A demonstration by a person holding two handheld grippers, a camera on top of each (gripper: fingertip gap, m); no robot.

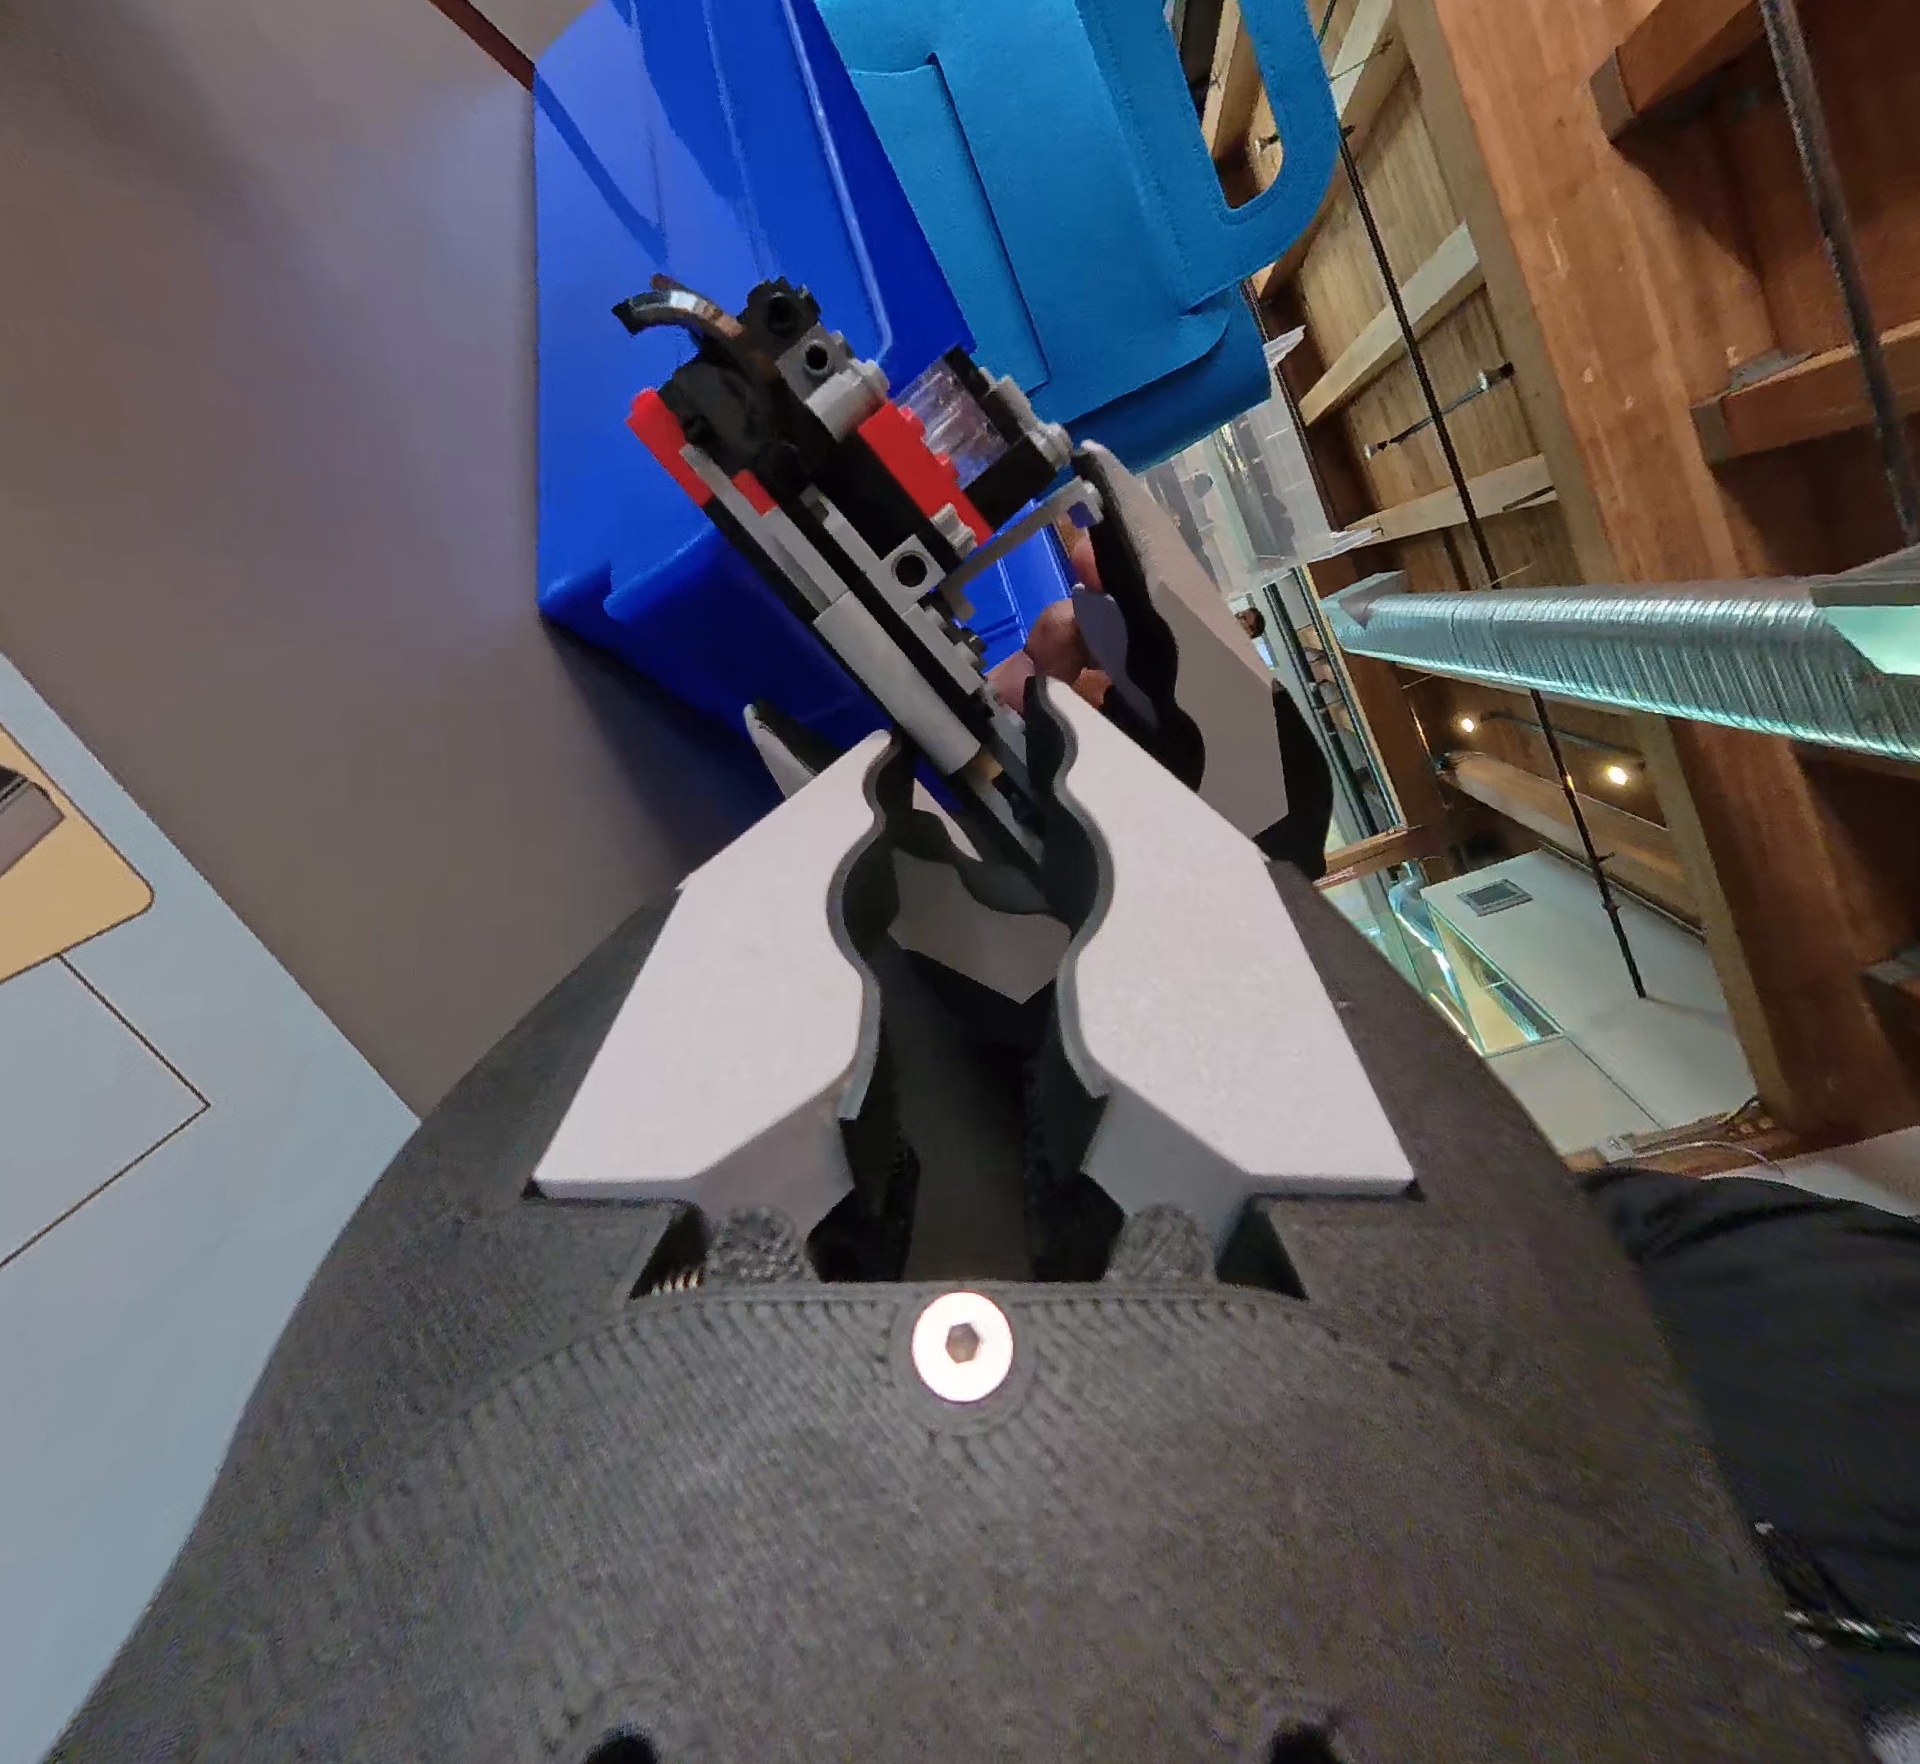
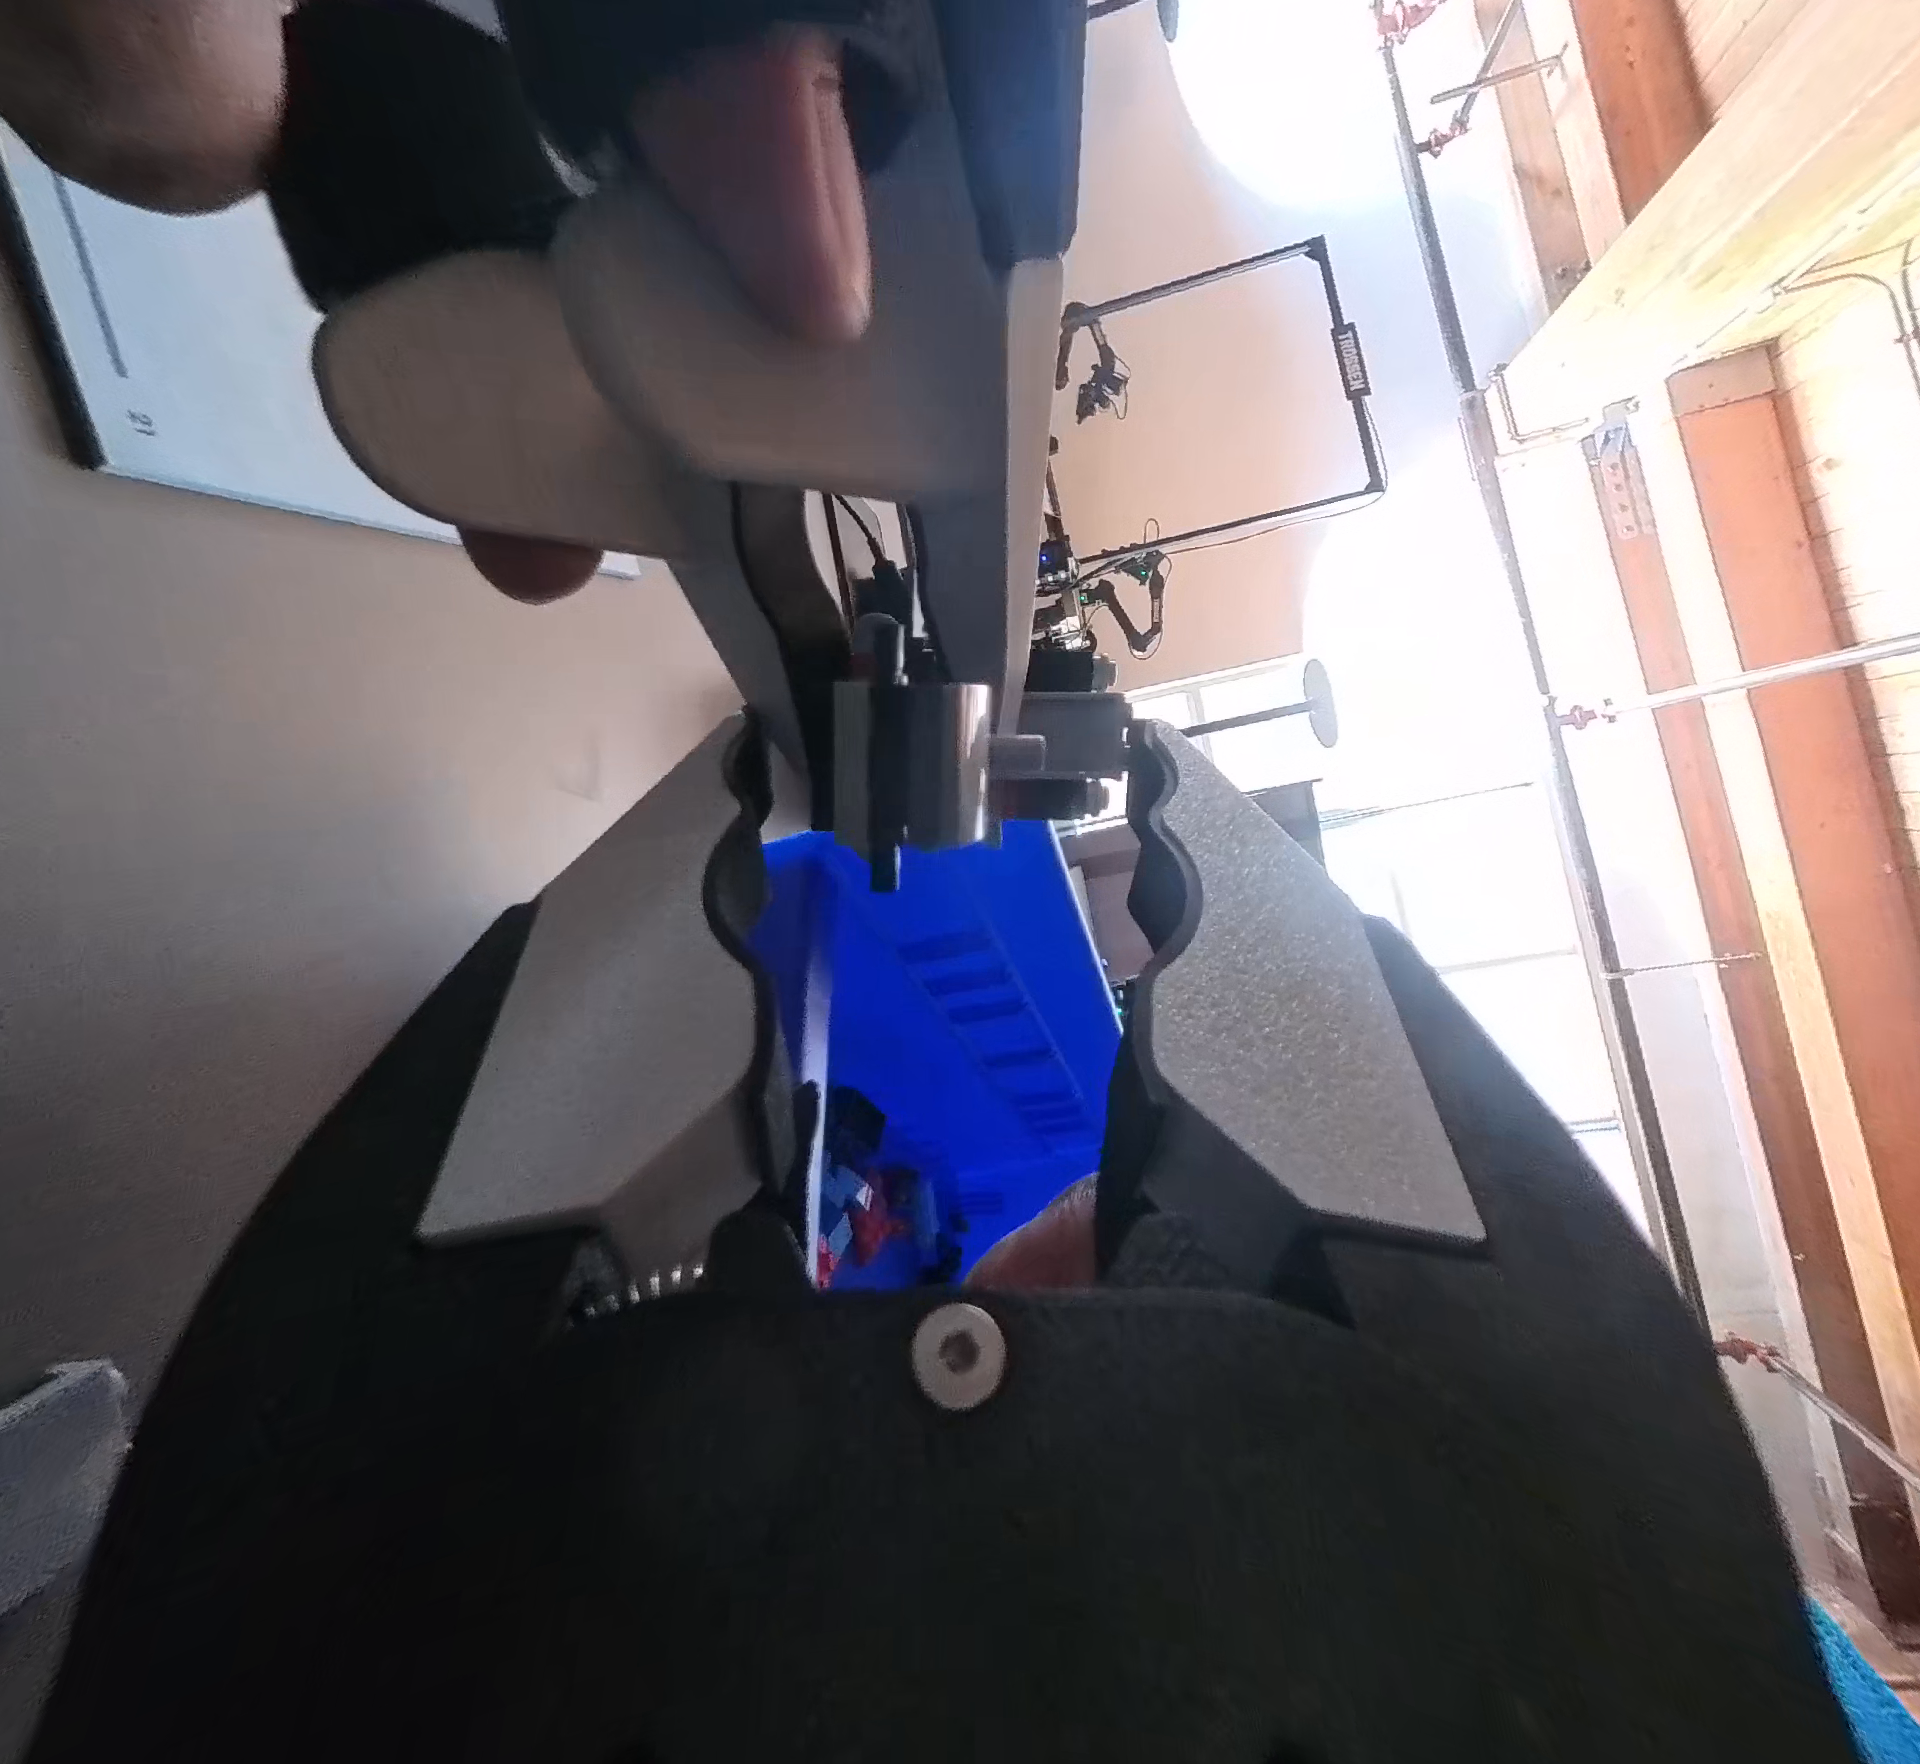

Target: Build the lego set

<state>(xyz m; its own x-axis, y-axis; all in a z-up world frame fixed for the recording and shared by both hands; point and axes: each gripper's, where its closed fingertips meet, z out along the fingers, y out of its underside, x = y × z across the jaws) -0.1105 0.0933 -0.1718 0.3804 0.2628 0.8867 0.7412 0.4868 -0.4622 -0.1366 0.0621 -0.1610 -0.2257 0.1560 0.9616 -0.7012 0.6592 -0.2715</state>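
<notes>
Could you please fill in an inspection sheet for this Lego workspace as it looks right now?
Surface: grey-brown tabletop, bare where visible.
Job's things: partly built Lego model, black, red and grey, held off the table; loose Lego pieces in the blue bin.
Clutter: blue felt bag behind the bin; printed sheet at the table edge.
Grippers: left gripper jaws shut on the model; right gripper jaws around its grey end.
Cables: nothing seen on the table.
Surroundings: wooden shelving.
</notes>
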